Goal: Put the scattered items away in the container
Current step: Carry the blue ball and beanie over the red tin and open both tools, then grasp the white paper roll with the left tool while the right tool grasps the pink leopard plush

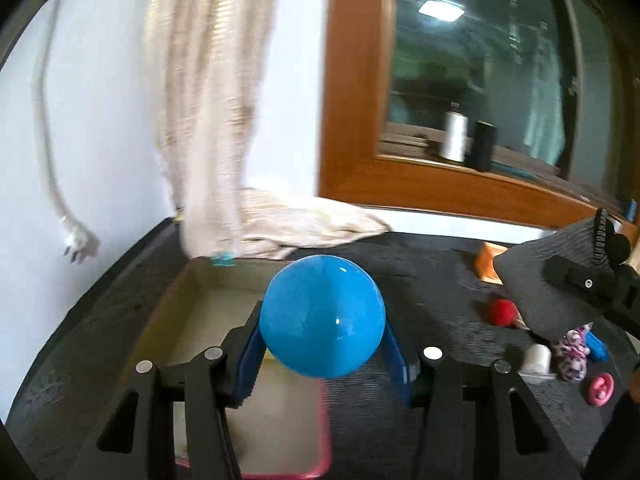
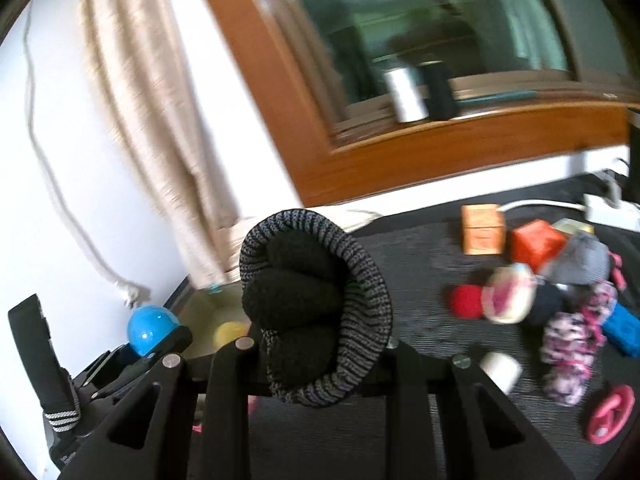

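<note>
Clamping the slick, light ball (image 1: 322,316) between our left fingers (image 1: 248,356), we pinch the soft hat (image 2: 316,320) in the right fingers (image 2: 408,384).

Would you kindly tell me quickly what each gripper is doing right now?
Left gripper: shut on the blue ball, above the container.
Right gripper: shut on the knit beanie.

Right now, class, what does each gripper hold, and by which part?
The left gripper clamps a blue ball by its two sides. The right gripper grips a grey knit hat across its bunched lower part.
</note>
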Motion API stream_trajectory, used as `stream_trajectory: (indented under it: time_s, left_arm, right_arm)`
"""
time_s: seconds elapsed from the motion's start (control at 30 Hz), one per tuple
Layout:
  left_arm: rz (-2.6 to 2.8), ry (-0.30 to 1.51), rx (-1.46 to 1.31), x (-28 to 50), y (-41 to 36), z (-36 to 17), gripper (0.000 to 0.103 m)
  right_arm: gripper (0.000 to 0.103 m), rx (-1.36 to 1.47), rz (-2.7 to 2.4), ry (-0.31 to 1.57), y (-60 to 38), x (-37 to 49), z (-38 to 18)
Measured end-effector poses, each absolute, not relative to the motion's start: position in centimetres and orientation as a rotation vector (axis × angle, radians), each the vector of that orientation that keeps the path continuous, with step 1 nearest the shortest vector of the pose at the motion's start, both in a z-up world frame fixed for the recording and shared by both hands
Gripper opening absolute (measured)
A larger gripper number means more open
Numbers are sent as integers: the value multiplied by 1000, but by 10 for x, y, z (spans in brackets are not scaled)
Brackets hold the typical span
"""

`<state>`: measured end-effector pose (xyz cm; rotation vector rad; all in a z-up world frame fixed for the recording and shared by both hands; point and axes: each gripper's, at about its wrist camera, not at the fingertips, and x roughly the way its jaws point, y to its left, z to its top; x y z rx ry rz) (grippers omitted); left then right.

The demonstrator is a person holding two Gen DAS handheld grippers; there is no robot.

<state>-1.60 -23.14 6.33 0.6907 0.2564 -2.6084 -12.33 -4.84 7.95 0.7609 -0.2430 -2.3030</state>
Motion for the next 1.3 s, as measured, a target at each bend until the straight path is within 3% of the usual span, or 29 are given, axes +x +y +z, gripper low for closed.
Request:
stream_trajectory:
  time_s: [0.73, 0.83, 0.9, 0.93, 1.3]
  left_arm:
    - [-2522, 371, 675, 7, -291, 41, 55]
    - [-2502, 386, 680, 6, -294, 40, 62]
    - [-2486, 400, 674, 6, -296, 39, 82]
    - [-2482, 409, 662, 7, -298, 39, 82]
    - [-2473, 396, 652, 5, -297, 37, 82]
  right_arm:
    - [28, 813, -2091, -73, -186, -118, 74]
    - [35, 821, -2070, -71, -190, -119, 72]
    - [60, 824, -2070, -80, -189, -120, 71]
    - [64, 826, -2070, -84, -189, -121, 70]
    - [66, 841, -2068, -131, -186, -131, 62]
